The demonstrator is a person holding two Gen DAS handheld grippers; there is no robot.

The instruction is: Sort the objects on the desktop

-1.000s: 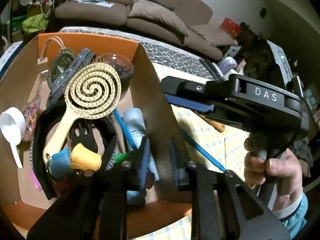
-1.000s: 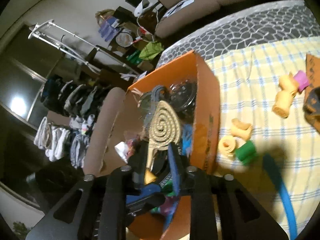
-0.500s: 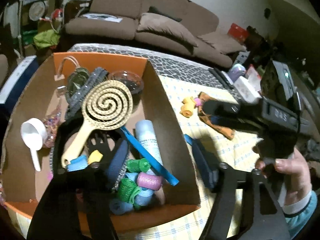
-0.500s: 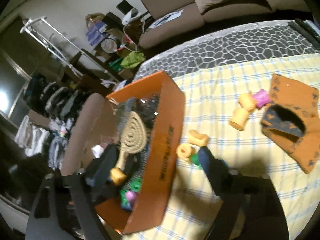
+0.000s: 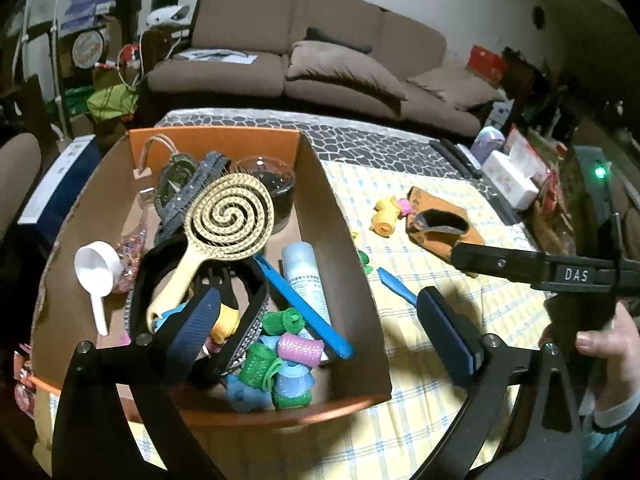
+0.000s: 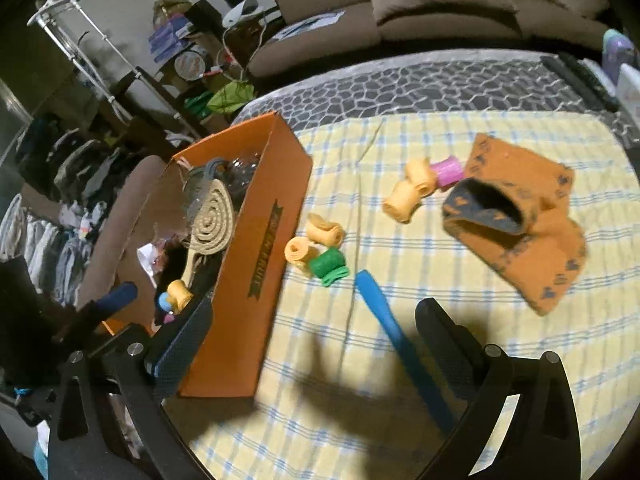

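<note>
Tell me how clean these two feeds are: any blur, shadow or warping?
Left wrist view: sharp in the middle, so the box and brush read clearly; the edges bend and darken. Right wrist view: softer, slightly smeared; dark tool shadows fall across the checked cloth around the blue stick; same fisheye bending.

Both fisheye views bend hard at the rims and fall to black corners. Light from above brightens the yellow checked cloth (image 6: pixel 460 288), where dark tong shadows fall near; the far sofa (image 5: pixel 304 56) and left room stay dim. The right wrist view is slightly blurred.
</note>
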